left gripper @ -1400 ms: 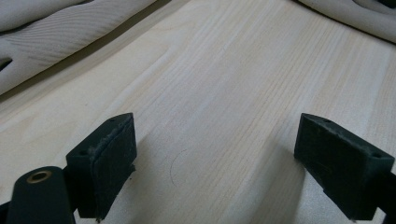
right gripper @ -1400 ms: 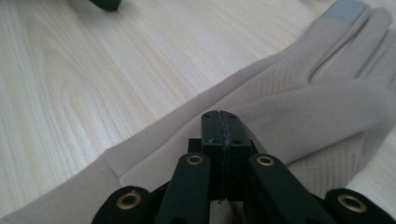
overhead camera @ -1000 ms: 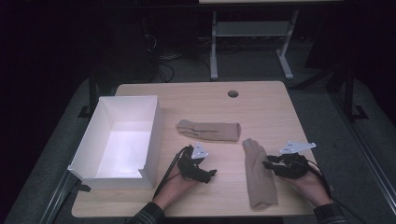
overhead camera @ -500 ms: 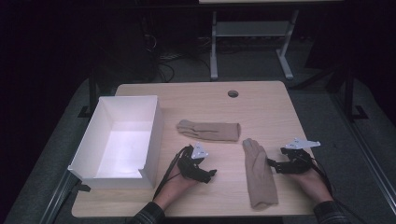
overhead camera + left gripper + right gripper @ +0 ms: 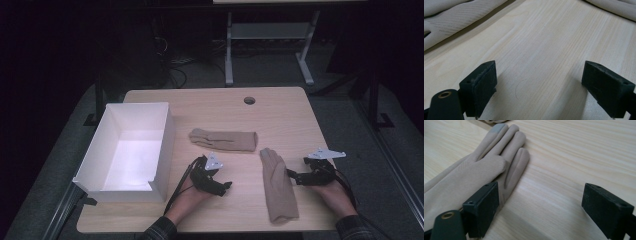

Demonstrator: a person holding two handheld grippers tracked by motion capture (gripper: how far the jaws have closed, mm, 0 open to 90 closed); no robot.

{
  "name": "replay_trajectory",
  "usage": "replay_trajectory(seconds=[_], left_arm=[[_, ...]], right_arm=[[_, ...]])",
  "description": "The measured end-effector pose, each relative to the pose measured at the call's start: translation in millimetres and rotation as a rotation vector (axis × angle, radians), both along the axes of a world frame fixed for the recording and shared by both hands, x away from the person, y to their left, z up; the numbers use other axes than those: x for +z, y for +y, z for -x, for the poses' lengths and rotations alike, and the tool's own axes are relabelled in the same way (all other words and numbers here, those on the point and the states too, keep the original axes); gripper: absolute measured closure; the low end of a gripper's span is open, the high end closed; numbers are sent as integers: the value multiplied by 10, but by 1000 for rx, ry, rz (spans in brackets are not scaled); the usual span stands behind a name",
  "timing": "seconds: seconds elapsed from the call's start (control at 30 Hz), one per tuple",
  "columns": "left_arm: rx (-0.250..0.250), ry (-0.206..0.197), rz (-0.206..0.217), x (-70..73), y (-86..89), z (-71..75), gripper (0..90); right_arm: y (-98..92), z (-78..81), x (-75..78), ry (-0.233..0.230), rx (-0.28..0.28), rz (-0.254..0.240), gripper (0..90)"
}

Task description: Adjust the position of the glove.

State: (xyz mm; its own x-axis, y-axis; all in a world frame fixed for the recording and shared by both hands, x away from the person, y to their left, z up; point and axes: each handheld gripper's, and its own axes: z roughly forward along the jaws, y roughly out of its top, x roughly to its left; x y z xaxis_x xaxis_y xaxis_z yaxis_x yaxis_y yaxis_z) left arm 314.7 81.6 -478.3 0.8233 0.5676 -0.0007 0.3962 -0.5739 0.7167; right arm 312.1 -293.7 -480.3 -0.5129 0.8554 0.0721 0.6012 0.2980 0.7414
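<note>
A light wooden table (image 5: 280,117) is carrying a white open box (image 5: 129,150) on its left side and two beige gloves. The far glove (image 5: 223,139) is lying flat across the middle of the table, just right of the box. The near glove (image 5: 278,183) is lying lengthwise toward the front edge, its fingers pointing away from the person.

The left gripper (image 5: 224,186) is resting low over bare wood between the box and the near glove, held in the person's left hand (image 5: 190,200). In the left gripper view its jaws are standing wide apart with nothing between them.

The right gripper (image 5: 291,175) is sitting just beside the near glove's right edge, held in the right hand (image 5: 336,194). In the right gripper view its jaws are also gaping apart, the left jaw sitting at the glove's edge and the right over bare table.
</note>
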Motion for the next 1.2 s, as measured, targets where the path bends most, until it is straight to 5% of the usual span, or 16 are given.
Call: replay_trajectory(seconds=[0.23, 0.53, 0.7, 0.73, 0.97, 1.0, 1.2], left_arm=[[-1, 0, 0, 1, 0, -1, 122], [20, 8, -22, 77, -24, -45, 189], [25, 45, 27, 196, -29, -161, 414], [17, 51, 35, 230, -46, -212, 516], [-6, 99, 60, 257, -94, -397, 783], [-10, 112, 69, 261, -104, -462, 881], [-7, 98, 80, 317, -178, -635, 896]], right_arm=[[-65, -14, -21, 7, -56, 50, 142], [-82, -18, -23, 7, -58, 53, 139], [-80, -17, -24, 6, -52, 52, 140], [-77, -16, -23, 7, -50, 51, 140], [-77, -16, -24, 6, -45, 52, 140], [-75, -15, -24, 7, -45, 52, 140], [-77, -14, -24, 7, -42, 53, 140]])
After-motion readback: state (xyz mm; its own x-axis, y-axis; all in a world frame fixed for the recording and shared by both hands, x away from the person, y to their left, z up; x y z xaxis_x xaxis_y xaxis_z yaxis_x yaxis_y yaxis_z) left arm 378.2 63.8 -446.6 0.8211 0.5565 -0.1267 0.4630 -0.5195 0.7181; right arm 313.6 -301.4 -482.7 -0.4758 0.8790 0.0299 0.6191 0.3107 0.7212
